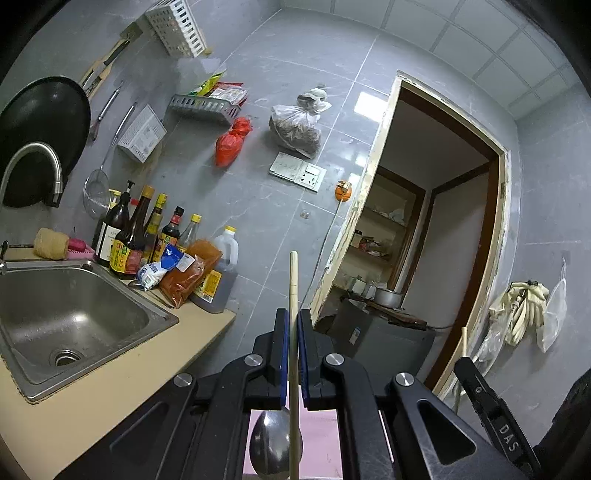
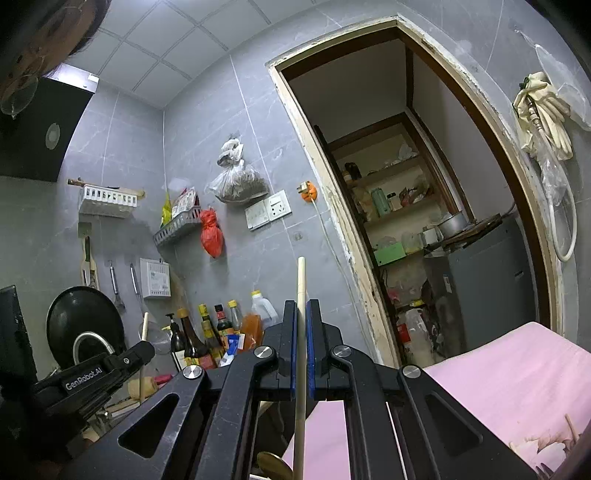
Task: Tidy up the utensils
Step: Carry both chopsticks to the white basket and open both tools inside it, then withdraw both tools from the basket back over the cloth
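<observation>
My left gripper (image 1: pixel 293 318) is shut on a pale wooden chopstick (image 1: pixel 293 280) that stands upright between its blue pads and rises above the fingertips. Below it a metal spoon bowl (image 1: pixel 271 443) lies on a pink surface (image 1: pixel 321 443). My right gripper (image 2: pixel 303 308) is shut on a second wooden chopstick (image 2: pixel 301 280), also upright. A brass-coloured round object (image 2: pixel 273 467) shows under it at the pink surface's (image 2: pixel 498 373) edge. The left gripper also shows in the right wrist view (image 2: pixel 142 349), holding its chopstick (image 2: pixel 145 325). Part of the right gripper body (image 1: pixel 484 402) shows in the left wrist view.
A steel sink (image 1: pixel 70 310) with a faucet (image 1: pixel 37 162) sits in a beige counter (image 1: pixel 110 391). Sauce bottles (image 1: pixel 136 236) and packets (image 1: pixel 188 273) stand by the wall. A black wok (image 1: pixel 40 129), strainer (image 1: pixel 96 192) and white baskets (image 1: pixel 177 27) hang above. An open doorway (image 1: pixel 424 236) leads to shelves.
</observation>
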### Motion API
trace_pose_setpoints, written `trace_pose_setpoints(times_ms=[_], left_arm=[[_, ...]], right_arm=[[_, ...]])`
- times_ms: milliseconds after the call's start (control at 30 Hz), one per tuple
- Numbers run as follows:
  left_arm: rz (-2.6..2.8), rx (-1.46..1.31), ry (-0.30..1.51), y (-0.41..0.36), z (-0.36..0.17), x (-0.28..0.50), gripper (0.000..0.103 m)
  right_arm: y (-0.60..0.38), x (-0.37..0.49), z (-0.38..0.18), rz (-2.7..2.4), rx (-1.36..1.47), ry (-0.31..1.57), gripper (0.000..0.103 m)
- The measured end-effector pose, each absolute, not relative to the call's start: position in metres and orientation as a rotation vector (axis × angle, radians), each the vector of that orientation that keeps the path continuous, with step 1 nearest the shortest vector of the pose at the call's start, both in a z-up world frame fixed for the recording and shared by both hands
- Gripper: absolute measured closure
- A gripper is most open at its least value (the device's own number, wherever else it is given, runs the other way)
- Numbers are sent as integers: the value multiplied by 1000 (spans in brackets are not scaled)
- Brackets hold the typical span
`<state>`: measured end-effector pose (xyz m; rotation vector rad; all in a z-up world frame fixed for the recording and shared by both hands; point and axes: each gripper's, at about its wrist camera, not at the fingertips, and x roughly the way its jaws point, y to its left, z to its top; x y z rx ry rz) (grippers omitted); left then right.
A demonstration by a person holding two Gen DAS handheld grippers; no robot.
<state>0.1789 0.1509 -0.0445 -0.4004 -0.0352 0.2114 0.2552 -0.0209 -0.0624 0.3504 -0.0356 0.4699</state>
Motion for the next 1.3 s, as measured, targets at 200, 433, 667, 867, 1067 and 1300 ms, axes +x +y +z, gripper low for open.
trace_pose_setpoints(times_ms=[200,433,667,867,1067,1300], left_arm=[[221,-366,-21,146,-50,177,98],[221,-367,-2,149,-56,176,98],[200,-369,15,150,-58,176,98],[158,-340,85,149,-59,175,98],[125,-324,189,149,-57,174,84],[124,-309,277,136,-35,170,50]], right_arm=[[-20,256,-61,475,319,-9,99],[-20,254,-63,461,312,-14,99],[-19,251,-61,456,306,-2,99],[-23,251,-64,476,291,60,96],[-35,245,-64,483,289,109,76],[-57,236,-44,457,241,174,63]])
